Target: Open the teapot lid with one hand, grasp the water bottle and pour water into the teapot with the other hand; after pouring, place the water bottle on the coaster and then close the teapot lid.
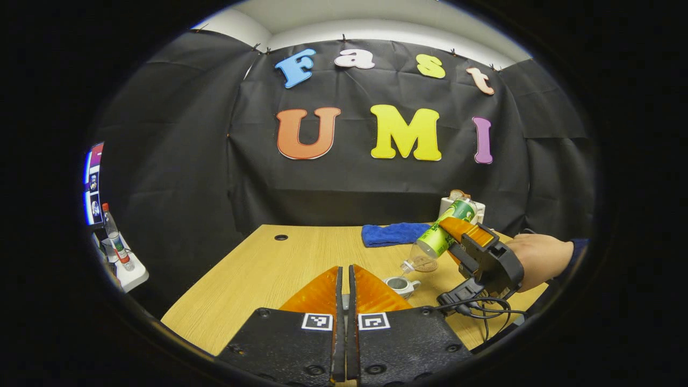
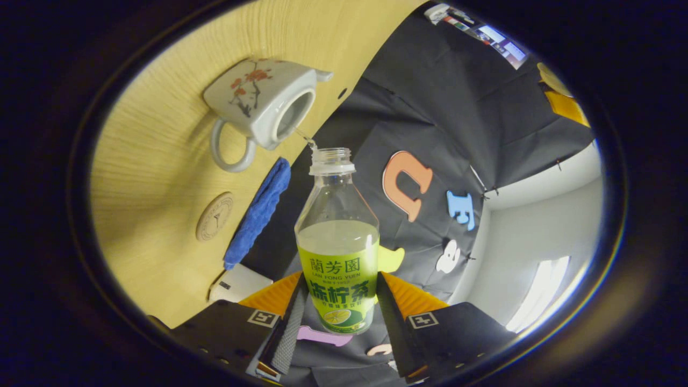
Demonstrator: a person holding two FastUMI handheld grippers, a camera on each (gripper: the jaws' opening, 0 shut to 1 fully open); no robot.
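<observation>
The white teapot (image 2: 263, 102) with a red flower print stands on the wooden table (image 2: 161, 161), its top open. My right gripper (image 2: 339, 279) is shut on the green-labelled water bottle (image 2: 337, 242), which is tilted mouth-down, and a thin stream (image 2: 303, 134) runs into the pot. In the left gripper view the same bottle (image 1: 443, 234) hangs over the teapot (image 1: 400, 285), held by the right gripper (image 1: 457, 231) and a hand (image 1: 540, 258). My left gripper (image 1: 345, 269) is shut, left of the pot; a pale sliver of the lid shows between its fingers. The round coaster (image 2: 215, 216) lies beyond the pot.
A folded blue cloth (image 1: 392, 234) and a white box (image 1: 462, 207) sit at the table's far side. Black cables (image 1: 484, 306) trail below the right gripper. A cable hole (image 1: 280, 237) marks the far left of the table (image 1: 258, 279). A side shelf with bottles (image 1: 115, 242) stands off to the left.
</observation>
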